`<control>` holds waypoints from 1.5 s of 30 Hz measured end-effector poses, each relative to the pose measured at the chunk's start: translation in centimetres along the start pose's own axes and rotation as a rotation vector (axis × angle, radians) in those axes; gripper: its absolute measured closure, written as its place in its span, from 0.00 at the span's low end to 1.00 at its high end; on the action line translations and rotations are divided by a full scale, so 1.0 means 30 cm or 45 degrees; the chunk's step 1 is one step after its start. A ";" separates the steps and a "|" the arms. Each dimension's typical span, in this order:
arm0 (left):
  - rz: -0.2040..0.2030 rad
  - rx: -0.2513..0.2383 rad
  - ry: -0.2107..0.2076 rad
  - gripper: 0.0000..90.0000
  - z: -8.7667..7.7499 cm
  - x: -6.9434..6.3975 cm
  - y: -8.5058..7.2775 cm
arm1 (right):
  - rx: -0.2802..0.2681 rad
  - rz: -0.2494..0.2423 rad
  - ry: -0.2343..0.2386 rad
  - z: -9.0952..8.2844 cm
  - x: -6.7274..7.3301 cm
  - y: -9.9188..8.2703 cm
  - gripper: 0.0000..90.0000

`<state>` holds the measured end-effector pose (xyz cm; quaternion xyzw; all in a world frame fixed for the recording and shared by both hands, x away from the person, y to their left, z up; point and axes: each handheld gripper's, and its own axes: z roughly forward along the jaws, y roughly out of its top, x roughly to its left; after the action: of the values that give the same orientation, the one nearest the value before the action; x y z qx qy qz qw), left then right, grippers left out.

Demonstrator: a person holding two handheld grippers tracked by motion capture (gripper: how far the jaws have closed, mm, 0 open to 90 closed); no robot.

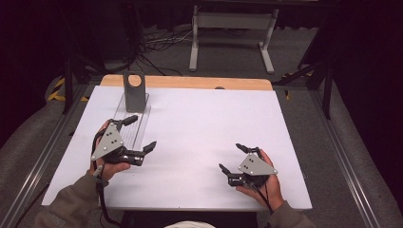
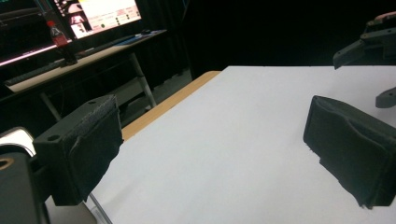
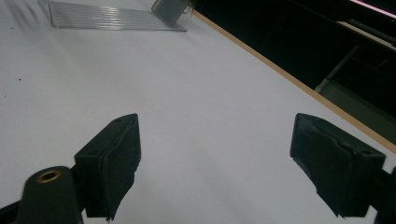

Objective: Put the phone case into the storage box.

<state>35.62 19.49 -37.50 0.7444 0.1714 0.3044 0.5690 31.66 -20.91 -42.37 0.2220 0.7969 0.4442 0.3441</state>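
High view: clear tray (image 1: 138,118) partly behind left gripper (image 1: 140,132).

The left gripper (image 1: 140,133) sits in the person's left hand (image 1: 105,164) at the near left of the bench, its two black jaws spread wide with nothing between them, one reaching up and away, the other toward the middle. The right gripper (image 1: 231,158) is held in the right hand (image 1: 263,183) at the near right, well apart from the left one, its jaws likewise spread wide and empty. Both forearms enter from the near edge in grey-brown sleeves (image 1: 71,204).
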 end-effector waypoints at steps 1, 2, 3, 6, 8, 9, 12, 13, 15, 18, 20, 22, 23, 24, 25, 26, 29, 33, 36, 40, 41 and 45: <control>-0.002 -0.001 -0.005 0.06 -0.001 -0.003 -0.001 | 0.005 -0.001 0.000 0.002 0.002 0.000 0.19; -0.006 -0.005 -0.007 0.06 0.000 -0.006 -0.004 | 0.006 0.001 0.003 0.003 0.004 0.000 0.19; -0.006 -0.005 -0.007 0.06 0.000 -0.006 -0.004 | 0.006 -0.003 0.004 0.004 0.005 0.003 0.19; -0.010 0.000 -0.017 0.06 0.000 -0.008 -0.007 | -0.003 -0.009 0.006 0.003 0.008 0.007 0.19; -0.008 0.004 -0.021 0.06 0.000 -0.014 -0.012 | 0.002 -0.008 0.007 0.005 0.008 0.005 0.19; -0.005 0.009 -0.024 0.06 0.001 -0.020 -0.014 | 0.006 -0.014 0.006 0.006 0.008 0.002 0.19; 0.002 0.017 -0.028 0.06 0.002 -0.027 -0.017 | 0.006 -0.009 0.008 0.004 0.009 0.002 0.19; 0.005 0.018 -0.029 0.06 0.001 -0.032 -0.018 | 0.003 -0.011 0.009 0.002 0.011 0.004 0.19; 0.012 0.024 -0.030 0.06 0.000 -0.039 -0.020 | -0.006 -0.023 0.008 -0.003 0.014 0.009 0.19; 0.014 0.022 -0.030 0.06 -0.003 -0.048 -0.027 | -0.018 -0.014 0.007 -0.009 0.014 0.012 0.19; 0.022 0.026 -0.025 0.06 -0.006 -0.054 -0.032 | -0.011 -0.011 0.009 -0.007 0.013 0.011 0.19; 0.022 0.029 -0.034 0.06 -0.006 -0.058 -0.035 | -0.014 -0.016 0.009 -0.009 0.016 0.011 0.19; 0.025 0.033 -0.034 0.06 -0.009 -0.062 -0.040 | -0.020 -0.020 0.008 -0.012 0.017 0.017 0.19; 0.019 0.033 -0.037 0.06 -0.010 -0.063 -0.043 | -0.025 -0.019 0.010 -0.013 0.017 0.017 0.19; 0.018 0.041 -0.042 0.06 -0.012 -0.064 -0.047 | -0.025 -0.019 0.010 -0.013 0.017 0.017 0.19; 0.009 0.043 -0.044 0.06 -0.013 -0.069 -0.053 | -0.025 -0.017 0.009 -0.013 0.017 0.018 0.19; 0.016 0.057 -0.050 0.06 -0.016 -0.078 -0.065 | -0.018 -0.013 0.009 -0.013 0.018 0.016 0.19; 0.005 0.075 -0.063 0.06 -0.024 -0.091 -0.078 | -0.030 -0.027 0.009 -0.018 0.023 0.022 0.19; -0.003 0.084 -0.069 0.06 -0.030 -0.100 -0.090 | -0.024 -0.025 0.005 -0.017 0.023 0.020 0.19; 0.005 0.103 -0.072 0.06 -0.038 -0.105 -0.103 | -0.021 -0.028 0.008 -0.016 0.027 0.018 0.19; -0.004 0.105 -0.074 0.06 -0.039 -0.108 -0.112 | -0.021 -0.028 0.008 -0.016 0.027 0.018 0.19; 0.009 0.134 -0.085 0.06 -0.042 -0.114 -0.127 | -0.022 -0.034 0.006 -0.018 0.035 0.021 0.19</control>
<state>32.58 19.48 -41.80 0.7836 0.1652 0.2720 0.5335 30.60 -20.20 -42.00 0.2071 0.7968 0.4469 0.3500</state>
